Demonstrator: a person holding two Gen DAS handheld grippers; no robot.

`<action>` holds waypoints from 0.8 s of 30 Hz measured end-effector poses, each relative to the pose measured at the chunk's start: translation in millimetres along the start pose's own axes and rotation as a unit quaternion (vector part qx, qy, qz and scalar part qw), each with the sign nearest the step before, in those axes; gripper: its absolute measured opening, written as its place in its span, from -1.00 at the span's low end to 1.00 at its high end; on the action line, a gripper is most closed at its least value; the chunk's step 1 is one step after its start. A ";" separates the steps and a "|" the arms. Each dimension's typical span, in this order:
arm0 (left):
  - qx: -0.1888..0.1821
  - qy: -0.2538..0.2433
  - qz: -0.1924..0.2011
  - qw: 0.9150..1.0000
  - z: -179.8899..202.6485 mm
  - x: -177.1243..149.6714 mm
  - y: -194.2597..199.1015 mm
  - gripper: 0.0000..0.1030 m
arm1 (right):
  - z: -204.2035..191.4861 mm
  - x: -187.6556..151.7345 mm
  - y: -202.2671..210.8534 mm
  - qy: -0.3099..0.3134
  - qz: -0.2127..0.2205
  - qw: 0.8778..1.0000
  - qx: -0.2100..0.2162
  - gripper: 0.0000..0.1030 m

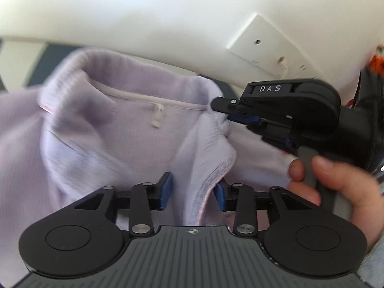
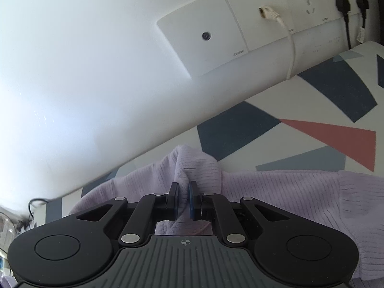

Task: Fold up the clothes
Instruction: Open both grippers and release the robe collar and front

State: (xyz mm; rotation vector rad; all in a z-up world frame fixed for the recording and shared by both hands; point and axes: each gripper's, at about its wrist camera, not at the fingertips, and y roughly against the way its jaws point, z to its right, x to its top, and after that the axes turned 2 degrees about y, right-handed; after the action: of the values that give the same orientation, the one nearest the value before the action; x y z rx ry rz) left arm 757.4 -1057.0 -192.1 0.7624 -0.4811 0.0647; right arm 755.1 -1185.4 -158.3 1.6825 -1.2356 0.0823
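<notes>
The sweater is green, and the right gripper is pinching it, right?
Not quite. The sweater is pale purple, not green, as both wrist views show. The rest holds: in the right wrist view the right gripper is pinching a bunched fold of it.

A white wall carries a row of white faceplates. A cream network cable is plugged into one plate. Two black plugs occupy sockets further along. Below lies a white surface patterned with navy, grey and coral shapes.
</notes>
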 end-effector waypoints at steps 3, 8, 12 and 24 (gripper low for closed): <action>-0.124 0.059 -0.023 0.990 -13.7 1.3 0.6 -0.50 | 6.1 4.3 14.4 -0.025 0.021 0.999 0.003 -0.86; -0.144 0.154 -0.043 0.977 -47.6 -2.3 -3.7 -0.50 | 4.8 7.5 8.0 -0.021 0.017 1.000 -0.001 -0.86; -0.074 0.152 -0.030 0.985 -55.8 -6.0 3.7 -0.52 | -6.7 0.1 -13.6 0.003 -0.009 1.000 -0.003 -0.85; 0.098 0.001 0.125 0.987 -9.7 -12.6 91.7 0.15 | -42.3 1.7 1.8 0.084 -0.003 0.996 0.019 -0.37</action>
State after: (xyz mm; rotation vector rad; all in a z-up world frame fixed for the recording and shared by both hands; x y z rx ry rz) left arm 729.2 -982.4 -144.2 0.8907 -0.5731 0.3507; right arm 774.3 -1155.5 -135.3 1.6764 -1.1085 0.2402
